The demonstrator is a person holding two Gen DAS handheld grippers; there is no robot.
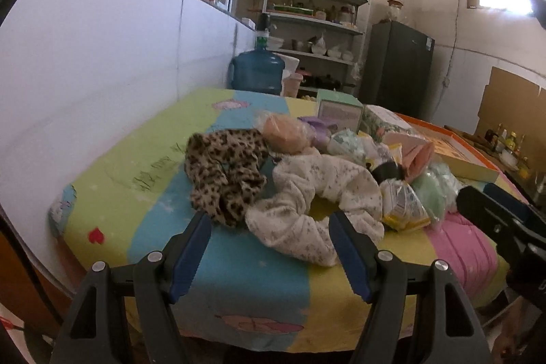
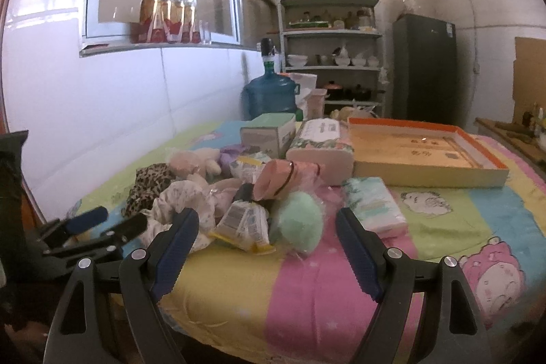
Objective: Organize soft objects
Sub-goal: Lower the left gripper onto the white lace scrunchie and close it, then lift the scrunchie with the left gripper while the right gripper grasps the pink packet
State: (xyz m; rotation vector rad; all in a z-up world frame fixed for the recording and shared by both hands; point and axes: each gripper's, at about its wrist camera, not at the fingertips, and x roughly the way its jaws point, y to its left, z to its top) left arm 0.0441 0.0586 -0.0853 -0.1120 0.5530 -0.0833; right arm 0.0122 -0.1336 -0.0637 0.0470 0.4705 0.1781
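Your left gripper is spread wide and empty, with the white scrunchie just ahead at twelve o'clock and the leopard scrunchie at eleven. Take one fold, not both. Your right gripper gapes too, holding nothing; the green pom-pom sits at twelve, and the open tray for the sorted pieces lies at one o'clock.

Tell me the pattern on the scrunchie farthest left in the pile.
Leopard print scrunchie, tan with dark spots; clearest in the left wrist view.
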